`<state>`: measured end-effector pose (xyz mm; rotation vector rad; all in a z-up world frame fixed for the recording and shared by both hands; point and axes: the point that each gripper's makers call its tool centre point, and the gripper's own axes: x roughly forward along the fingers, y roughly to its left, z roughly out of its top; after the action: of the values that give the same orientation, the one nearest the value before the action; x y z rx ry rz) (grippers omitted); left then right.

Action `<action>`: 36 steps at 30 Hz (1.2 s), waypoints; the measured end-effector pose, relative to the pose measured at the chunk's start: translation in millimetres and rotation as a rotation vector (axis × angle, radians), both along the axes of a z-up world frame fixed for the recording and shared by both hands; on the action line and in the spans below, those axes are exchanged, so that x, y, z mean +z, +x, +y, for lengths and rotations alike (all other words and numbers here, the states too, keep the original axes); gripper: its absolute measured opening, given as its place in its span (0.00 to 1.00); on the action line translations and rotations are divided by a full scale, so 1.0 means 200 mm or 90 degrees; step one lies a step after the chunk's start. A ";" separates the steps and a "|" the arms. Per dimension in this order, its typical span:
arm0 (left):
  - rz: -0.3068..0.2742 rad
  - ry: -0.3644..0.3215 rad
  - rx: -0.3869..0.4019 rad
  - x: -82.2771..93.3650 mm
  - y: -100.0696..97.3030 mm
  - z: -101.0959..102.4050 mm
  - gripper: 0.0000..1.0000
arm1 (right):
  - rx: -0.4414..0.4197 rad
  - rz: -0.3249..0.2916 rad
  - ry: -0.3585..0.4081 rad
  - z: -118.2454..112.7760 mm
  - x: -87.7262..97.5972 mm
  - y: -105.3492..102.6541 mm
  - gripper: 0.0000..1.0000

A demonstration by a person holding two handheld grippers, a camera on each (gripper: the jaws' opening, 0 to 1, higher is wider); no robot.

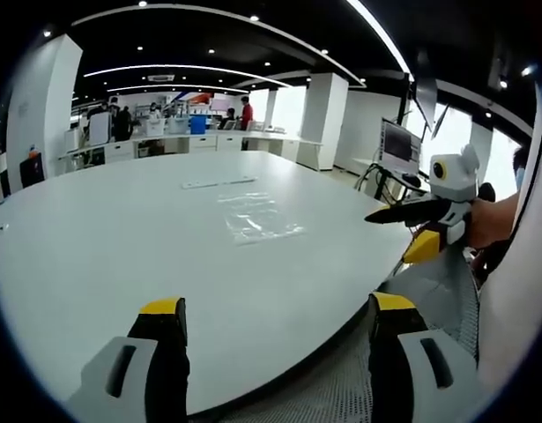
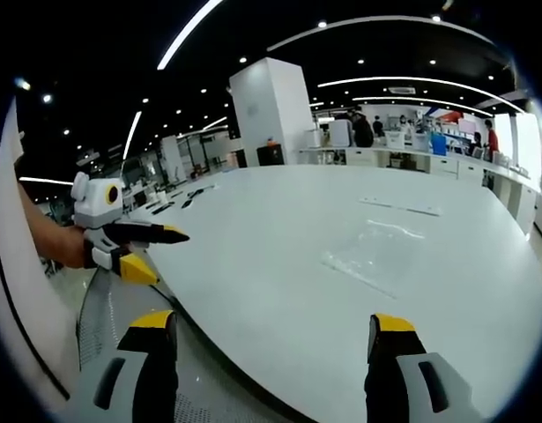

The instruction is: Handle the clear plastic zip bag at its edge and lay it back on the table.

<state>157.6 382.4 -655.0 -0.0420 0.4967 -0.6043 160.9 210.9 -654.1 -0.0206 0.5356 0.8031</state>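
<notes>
Both grippers [image 1: 271, 330] [image 2: 275, 339] gape empty, well short of the zip bag [image 1: 257, 218] flat on the table [image 1: 121, 247].

Open-plan office, long white desks [image 1: 165, 145], monitor [image 1: 399, 145], ceiling strip lights [image 2: 187, 35] (curved)

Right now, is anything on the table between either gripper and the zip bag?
Nothing visible. The bag lies flat on the table, bare tabletop between it and both open grippers, left and right. A thin strip lies beyond the bag, out of the way.
</notes>
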 end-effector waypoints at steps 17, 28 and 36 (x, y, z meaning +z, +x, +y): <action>0.000 0.001 0.000 0.00 0.00 -0.01 0.83 | 0.004 -0.006 0.006 0.01 0.02 0.00 0.89; -0.003 0.003 0.000 0.01 0.01 -0.01 0.83 | 0.007 -0.006 0.003 0.01 0.02 -0.01 0.89; -0.004 0.004 0.004 0.01 0.01 0.00 0.83 | 0.009 -0.003 0.002 0.01 0.01 0.00 0.89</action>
<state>160.3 381.8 -653.6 -0.0360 0.4918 -0.5963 160.1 212.1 -652.4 -0.0244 0.5299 0.8178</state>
